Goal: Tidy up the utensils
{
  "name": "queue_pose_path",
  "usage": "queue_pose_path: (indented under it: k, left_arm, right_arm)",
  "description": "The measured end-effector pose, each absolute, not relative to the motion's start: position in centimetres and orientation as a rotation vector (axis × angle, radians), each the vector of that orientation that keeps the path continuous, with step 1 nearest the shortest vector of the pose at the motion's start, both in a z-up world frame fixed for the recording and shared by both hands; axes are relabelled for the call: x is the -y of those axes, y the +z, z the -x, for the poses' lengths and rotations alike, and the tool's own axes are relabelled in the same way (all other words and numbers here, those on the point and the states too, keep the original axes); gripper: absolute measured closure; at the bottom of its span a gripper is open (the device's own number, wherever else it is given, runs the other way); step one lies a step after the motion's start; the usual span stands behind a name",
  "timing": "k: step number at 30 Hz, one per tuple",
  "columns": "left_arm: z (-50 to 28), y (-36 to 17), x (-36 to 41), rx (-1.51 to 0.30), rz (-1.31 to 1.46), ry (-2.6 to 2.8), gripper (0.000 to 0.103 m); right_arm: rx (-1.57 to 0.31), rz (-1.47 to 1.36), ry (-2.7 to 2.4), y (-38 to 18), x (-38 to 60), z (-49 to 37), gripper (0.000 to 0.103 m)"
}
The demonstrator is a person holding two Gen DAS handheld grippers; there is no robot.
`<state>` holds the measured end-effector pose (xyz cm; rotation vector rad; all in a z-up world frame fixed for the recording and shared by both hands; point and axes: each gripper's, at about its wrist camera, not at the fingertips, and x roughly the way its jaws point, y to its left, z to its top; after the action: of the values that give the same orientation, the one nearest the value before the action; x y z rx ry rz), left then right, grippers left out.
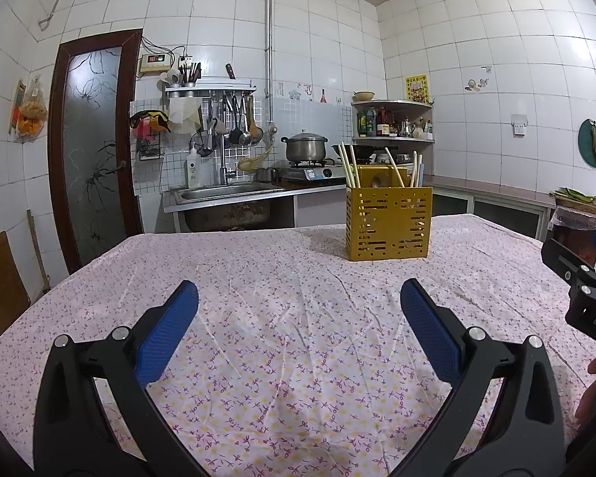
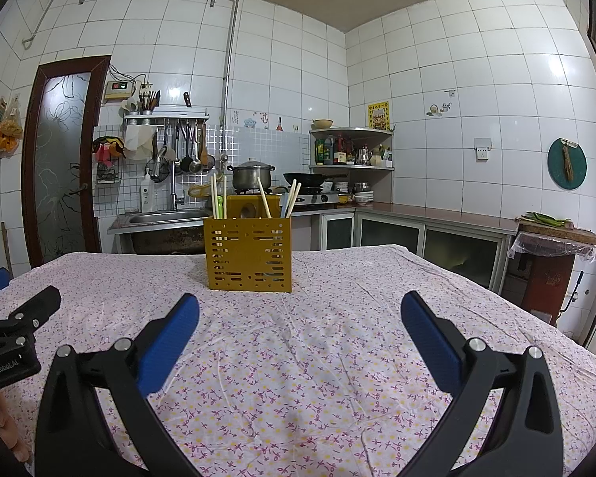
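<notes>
White-tiled kitchen walls, a sink and a stove with a steel pot form the background; in front lies a table (image 1: 258, 278) covered with a floral cloth. On the far half of that cloth stands a yellow slotted utensil holder (image 1: 389, 222), upright, seen ahead and to the right from the left wrist view and nearly centred, slightly left, in the right wrist view (image 2: 248, 254). Pale chopsticks (image 2: 264, 198) lean in its compartments, some to the left, some in the middle and some to the right; a wooden spoon head seems to rest against the back wall, though its outline is hard to make out.

Left gripper (image 1: 298, 298) — jaws spread wide, nothing between the blue pads, hovering over bare cloth well short of the holder. Right gripper (image 2: 300, 310) — likewise wide apart and empty, pointed almost straight at the holder. Each gripper shows at the edge of the other's view.

No loose utensil is visible on the cloth, so the step in hand is judged to be either the very start or the very end of the sorting; the frames alone do not settle which. If work remains, the next move would call for an approach to the holder and a narrow pinch on a single chopstick shaft above the rim, taken without tipping the light box.
</notes>
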<state>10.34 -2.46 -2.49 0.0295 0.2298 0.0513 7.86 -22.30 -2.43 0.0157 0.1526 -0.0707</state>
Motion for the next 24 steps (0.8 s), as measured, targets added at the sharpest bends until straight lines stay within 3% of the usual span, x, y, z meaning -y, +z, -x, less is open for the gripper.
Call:
queue_pose_path:
  k: [24]
  left_arm:
    - [-10.24, -2.49, 2.48, -0.225, -0.036, 0.056, 0.005]
  right_arm:
    - [-0.150, -0.016, -0.070, -2.36, 22.32, -7.72, 0.004]
